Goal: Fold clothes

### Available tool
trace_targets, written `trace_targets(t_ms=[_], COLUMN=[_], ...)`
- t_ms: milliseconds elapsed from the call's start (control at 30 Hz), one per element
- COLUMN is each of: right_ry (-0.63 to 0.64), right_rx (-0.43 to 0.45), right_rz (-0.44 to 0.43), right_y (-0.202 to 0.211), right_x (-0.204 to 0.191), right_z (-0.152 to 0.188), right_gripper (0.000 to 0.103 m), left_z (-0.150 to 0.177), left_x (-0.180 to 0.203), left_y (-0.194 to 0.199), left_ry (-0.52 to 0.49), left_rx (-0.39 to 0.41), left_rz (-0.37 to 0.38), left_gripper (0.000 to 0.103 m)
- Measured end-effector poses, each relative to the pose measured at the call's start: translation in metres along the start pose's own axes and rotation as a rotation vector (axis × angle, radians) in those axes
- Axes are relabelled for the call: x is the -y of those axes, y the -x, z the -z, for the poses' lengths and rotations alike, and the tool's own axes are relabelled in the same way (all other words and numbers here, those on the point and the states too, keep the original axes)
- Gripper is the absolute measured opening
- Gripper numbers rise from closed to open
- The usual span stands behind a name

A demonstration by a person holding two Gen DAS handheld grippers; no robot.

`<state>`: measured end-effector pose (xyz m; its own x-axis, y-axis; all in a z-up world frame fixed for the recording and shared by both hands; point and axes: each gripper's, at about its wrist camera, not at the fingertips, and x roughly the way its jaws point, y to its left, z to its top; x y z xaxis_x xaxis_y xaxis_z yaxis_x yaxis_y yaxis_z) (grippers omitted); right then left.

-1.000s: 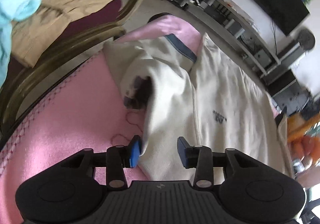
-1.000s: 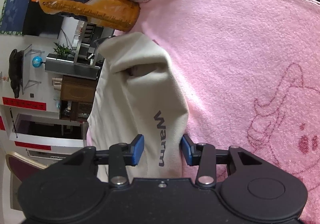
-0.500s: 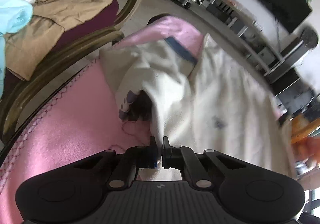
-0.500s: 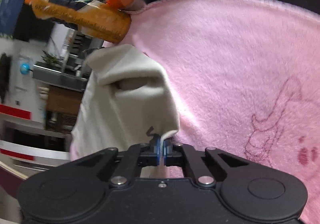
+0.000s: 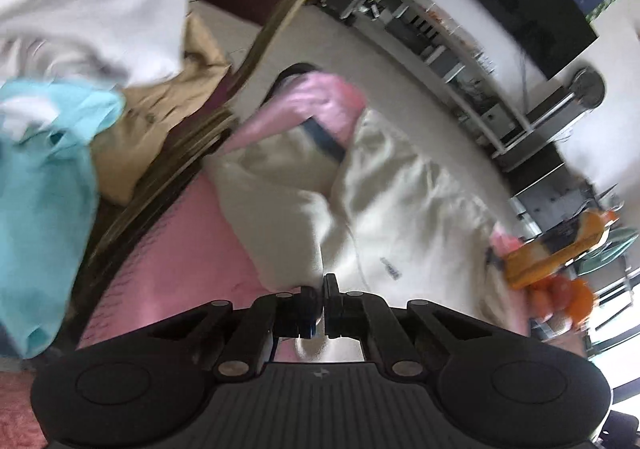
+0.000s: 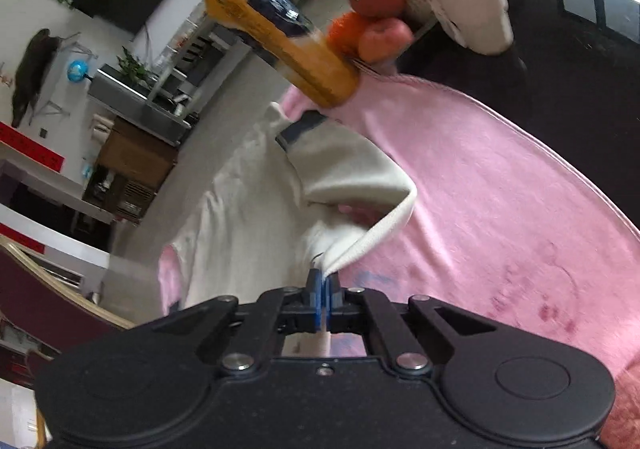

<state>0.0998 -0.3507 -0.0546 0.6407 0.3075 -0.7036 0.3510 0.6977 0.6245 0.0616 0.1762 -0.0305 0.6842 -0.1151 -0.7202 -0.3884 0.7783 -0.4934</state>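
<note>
A cream sweatshirt (image 5: 400, 209) with a navy collar band lies on a pink blanket (image 5: 180, 257). My left gripper (image 5: 323, 293) is shut on the sweatshirt's near hem, which lifts up toward the camera. In the right wrist view the same cream sweatshirt (image 6: 248, 209) hangs from my right gripper (image 6: 323, 281), shut on its hem edge. The cloth there rises off the pink blanket (image 6: 500, 189) in a fold, with its navy band (image 6: 300, 127) at the far end.
An orange drink bottle (image 6: 280, 41) and fruit (image 6: 372, 17) stand at the blanket's far edge, beside a white holder (image 6: 472, 9). Left of the table, a chair with a curved wooden frame (image 5: 180, 141) carries turquoise (image 5: 48, 189), tan and white clothes. Shelving and a dark screen line the far wall.
Both grippers went from open around the sweatshirt's hem to shut on it. Both have since risen, lifting the near edge off the blanket; the right view has also rolled.
</note>
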Motion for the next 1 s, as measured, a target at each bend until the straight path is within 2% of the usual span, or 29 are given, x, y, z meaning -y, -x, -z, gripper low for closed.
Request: trace_targets(t_ms=[133, 233, 300, 367, 433, 467, 500, 567, 633, 700, 767, 833, 900, 1000], right_ry=[-0.014, -0.034, -0.011, 0.033, 0.078, 0.098, 0.116, 0.146, 0.164, 0.185, 0.214, 0.265, 0.318, 0.421], right_rx=[-0.024, -0.025, -0.036, -0.062, -0.078, -0.078, -0.074, -0.069, -0.07, -0.099, -0.139, -0.202, -0.268, -0.312], right_rz=[0.08, 0.124, 0.156, 0.18, 0.207, 0.216, 0.222, 0.219, 0.183, 0.125, 0.066, 0.015, -0.032, -0.047], right_y=[-0.012, -0.017, -0.02, -0.029, -0.033, -0.031, -0.028, -0.018, -0.005, 0.004, 0.01, 0.003, -0.006, -0.02], right_x=[0.026, 0.042, 0.048, 0.048, 0.044, 0.042, 0.04, 0.036, 0.032, 0.025, 0.017, 0.01, 0.002, -0.012], right_z=[0.023, 0.043, 0.052, 0.054, 0.055, 0.055, 0.055, 0.055, 0.056, 0.06, 0.068, 0.084, 0.101, 0.129], right_gripper=[0.002, 0.002, 0.002, 0.002, 0.007, 0.009, 0.017, 0.03, 0.034, 0.042, 0.046, 0.046, 0.046, 0.046], left_z=[0.031, 0.042, 0.044, 0.046, 0.049, 0.051, 0.052, 0.05, 0.052, 0.062, 0.078, 0.1, 0.125, 0.157], left_x=[-0.006, -0.003, 0.002, 0.01, 0.016, 0.019, 0.021, 0.02, 0.02, 0.025, 0.033, 0.044, 0.061, 0.092], left_y=[-0.023, -0.031, -0.034, -0.04, -0.04, -0.04, -0.038, -0.019, 0.001, 0.013, 0.014, 0.006, -0.003, -0.014], left_ry=[-0.054, -0.124, -0.164, -0.243, -0.321, -0.36, -0.388, -0.368, -0.368, -0.403, -0.467, -0.549, -0.656, -0.842], left_rx=[-0.059, -0.053, -0.046, -0.028, -0.017, -0.012, -0.004, 0.036, 0.085, 0.08, -0.007, -0.114, -0.17, -0.139], left_rz=[-0.097, -0.166, -0.197, -0.264, -0.346, -0.387, -0.418, -0.409, -0.401, -0.342, -0.217, -0.116, -0.076, -0.115], left_gripper=[0.002, 0.002, 0.003, 0.007, 0.02, 0.02, 0.02, 0.021, 0.021, 0.025, 0.036, 0.036, 0.037, 0.036])
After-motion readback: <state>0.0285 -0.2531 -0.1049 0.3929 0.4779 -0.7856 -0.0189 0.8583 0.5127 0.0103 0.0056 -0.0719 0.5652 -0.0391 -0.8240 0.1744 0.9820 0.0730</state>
